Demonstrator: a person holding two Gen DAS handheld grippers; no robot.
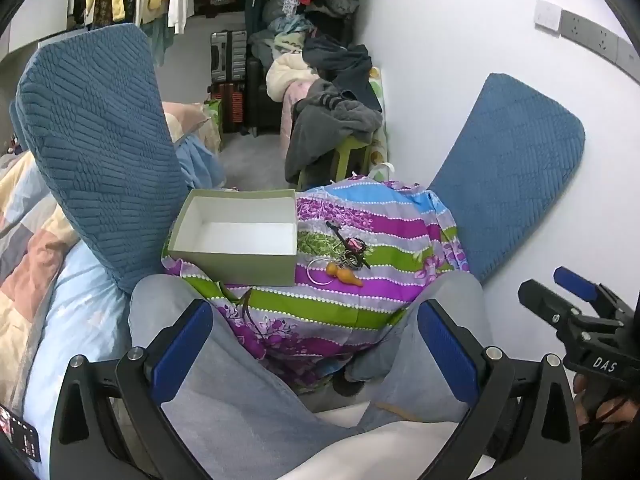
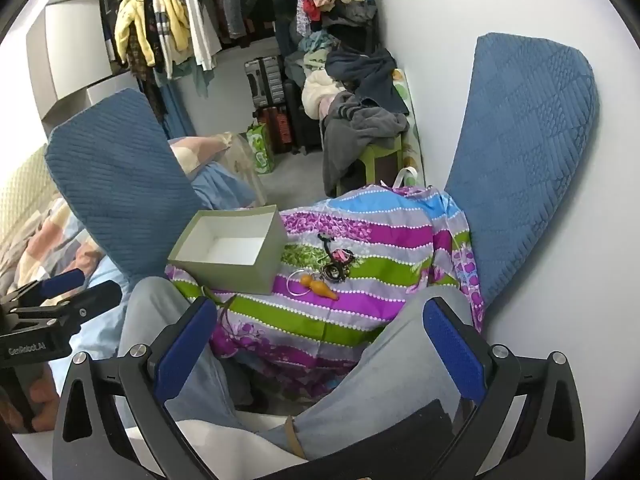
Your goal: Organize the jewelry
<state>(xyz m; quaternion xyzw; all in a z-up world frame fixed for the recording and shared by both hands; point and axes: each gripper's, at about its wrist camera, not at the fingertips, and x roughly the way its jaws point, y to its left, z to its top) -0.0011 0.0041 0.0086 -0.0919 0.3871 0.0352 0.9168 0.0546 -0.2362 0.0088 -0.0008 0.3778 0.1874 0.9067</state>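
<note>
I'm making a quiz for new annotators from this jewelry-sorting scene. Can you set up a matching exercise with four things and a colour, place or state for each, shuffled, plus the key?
Things:
1. box
2. gourd pendant
3. left hand-held gripper
4. cushion

Descriptions:
A. blue, leaning against the white wall
B. orange, lying on the striped cloth right of the box
C. open, nothing between its fingers
D. lidless, white inside, nothing in it

Pairs: 1-D, 2-B, 3-C, 4-A
</note>
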